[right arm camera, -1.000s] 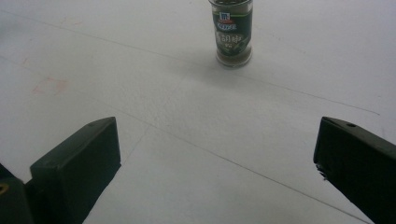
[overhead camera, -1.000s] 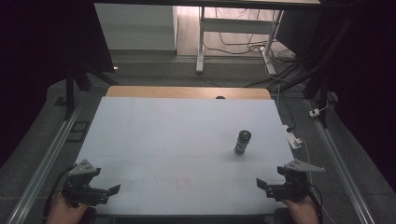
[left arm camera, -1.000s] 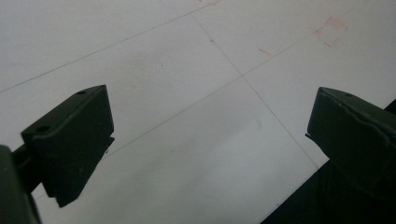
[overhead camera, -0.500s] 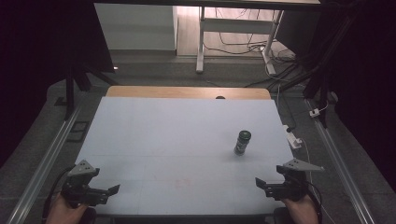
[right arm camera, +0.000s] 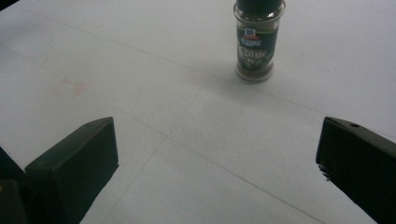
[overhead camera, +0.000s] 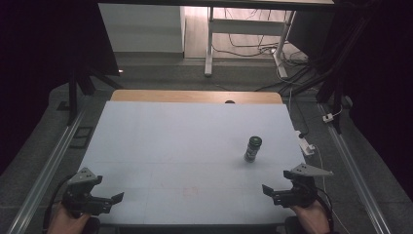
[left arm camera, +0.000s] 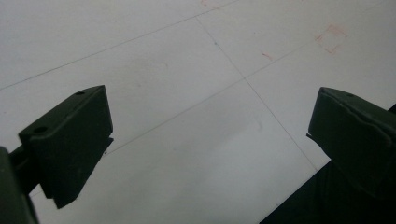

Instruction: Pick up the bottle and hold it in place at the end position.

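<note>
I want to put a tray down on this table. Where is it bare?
Nearly everywhere: the white table lies bare from its far wooden edge to the left gripper. The spice jar stands alone right of centre, ahead of the right gripper. Nowhere is crowded.

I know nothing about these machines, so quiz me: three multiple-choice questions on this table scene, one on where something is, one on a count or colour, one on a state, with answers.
1. Where does the spice jar stand on the white table?
A. Toward the right side, nearer the right tongs
B. At the left edge, beside the left tongs
C. On the floor behind the table

2. How many jars are on the table?
A. Three
B. One
C. None

3. How do the right tongs stand?
A. Clamped on the jar
C. Lying shut on the table
B. Open, holding nothing

Answers:
1 A: the high view shows it right of centre, ahead of the right tongs.
2 B: a single dark-capped jar stands there.
3 B: the right gripper view shows both jaws wide apart, the jar upright farther off.
</note>
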`<state>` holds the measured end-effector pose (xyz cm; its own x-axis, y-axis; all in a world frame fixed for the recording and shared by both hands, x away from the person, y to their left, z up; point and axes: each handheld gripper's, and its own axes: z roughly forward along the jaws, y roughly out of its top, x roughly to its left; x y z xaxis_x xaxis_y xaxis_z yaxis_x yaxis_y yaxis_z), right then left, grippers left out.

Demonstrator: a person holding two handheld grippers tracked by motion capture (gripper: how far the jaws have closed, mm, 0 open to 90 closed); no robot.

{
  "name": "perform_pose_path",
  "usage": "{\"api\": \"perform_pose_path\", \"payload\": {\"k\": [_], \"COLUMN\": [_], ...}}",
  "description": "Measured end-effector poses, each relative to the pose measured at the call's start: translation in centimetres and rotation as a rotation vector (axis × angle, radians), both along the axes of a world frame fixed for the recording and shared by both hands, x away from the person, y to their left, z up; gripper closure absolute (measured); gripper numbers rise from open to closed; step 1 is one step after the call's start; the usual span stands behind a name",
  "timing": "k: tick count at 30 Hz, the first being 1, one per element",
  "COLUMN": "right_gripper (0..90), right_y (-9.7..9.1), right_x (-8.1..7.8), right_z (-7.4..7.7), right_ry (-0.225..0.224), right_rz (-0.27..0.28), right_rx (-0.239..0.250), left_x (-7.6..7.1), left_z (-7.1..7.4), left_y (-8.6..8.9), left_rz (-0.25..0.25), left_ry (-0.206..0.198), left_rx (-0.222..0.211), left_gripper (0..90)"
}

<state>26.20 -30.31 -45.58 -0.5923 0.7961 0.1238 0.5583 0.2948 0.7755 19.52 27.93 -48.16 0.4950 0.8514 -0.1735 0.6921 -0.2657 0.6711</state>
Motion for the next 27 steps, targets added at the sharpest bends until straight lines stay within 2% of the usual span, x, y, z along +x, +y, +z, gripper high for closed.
{"api": "perform_pose_path", "payload": {"k": [5, 10, 16, 21, 27], "right_gripper": [0.0, 0.0, 0.0, 0.0, 0.0], "right_y": [0.4, 0.7, 1.2, 1.5, 1.8], "right_x": [0.7, 1.1, 1.8, 2.7, 3.5], "right_z": [0.1, 0.1, 0.0, -0.2, -0.3], "right_ry": [-0.014, -0.006, -0.005, -0.006, -0.001], "right_rz": [0.008, 0.015, 0.024, 0.064, 0.076], "right_rx": [-0.022, -0.018, -0.037, -0.022, -0.02], "left_x": [0.0, 0.0, 0.0, 0.1, 0.0], "left_z": [0.0, 0.0, 0.0, 0.0, 0.0], "left_y": [0.0, 0.0, 0.0, 0.0, -0.1], "left_rz": [0.005, 0.007, 0.006, 0.01, 0.013], "left_ry": [0.001, 0.001, 0.001, 0.006, 0.006], "left_rx": [-0.003, -0.004, 0.0, 0.0, 0.008], "left_gripper": [0.9, 0.9, 0.5, 0.4, 0.4]}}
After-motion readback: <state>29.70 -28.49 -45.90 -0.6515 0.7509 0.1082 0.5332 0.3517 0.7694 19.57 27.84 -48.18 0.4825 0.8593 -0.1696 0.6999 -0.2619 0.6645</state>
